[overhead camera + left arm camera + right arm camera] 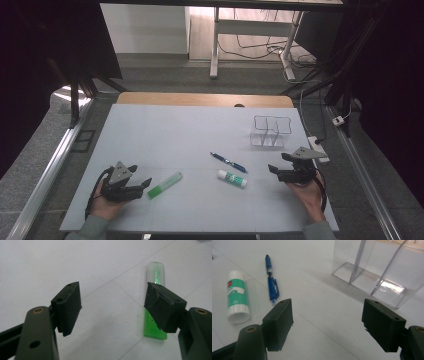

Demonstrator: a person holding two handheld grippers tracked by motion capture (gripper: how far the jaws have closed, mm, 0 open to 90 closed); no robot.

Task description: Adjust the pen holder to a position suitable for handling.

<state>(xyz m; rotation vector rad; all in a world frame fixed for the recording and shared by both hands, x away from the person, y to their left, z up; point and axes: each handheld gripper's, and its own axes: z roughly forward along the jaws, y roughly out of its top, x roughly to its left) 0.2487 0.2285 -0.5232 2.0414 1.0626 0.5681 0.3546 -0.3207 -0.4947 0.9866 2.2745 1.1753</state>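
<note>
Left hand-held gripper (112, 307) gaping, empty, beside green marker (155, 302), right hand-held gripper (328, 322) likewise.

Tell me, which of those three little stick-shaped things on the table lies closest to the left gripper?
The green highlighter, just beside the left gripper. The blue pen and the white glue stick lie farther right, nearer the right gripper.

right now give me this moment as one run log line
left gripper: open, empty | right gripper: open, empty | flat on table: green highlighter, white-green glue stick, blue pen | clear plastic organizer: upright
</note>
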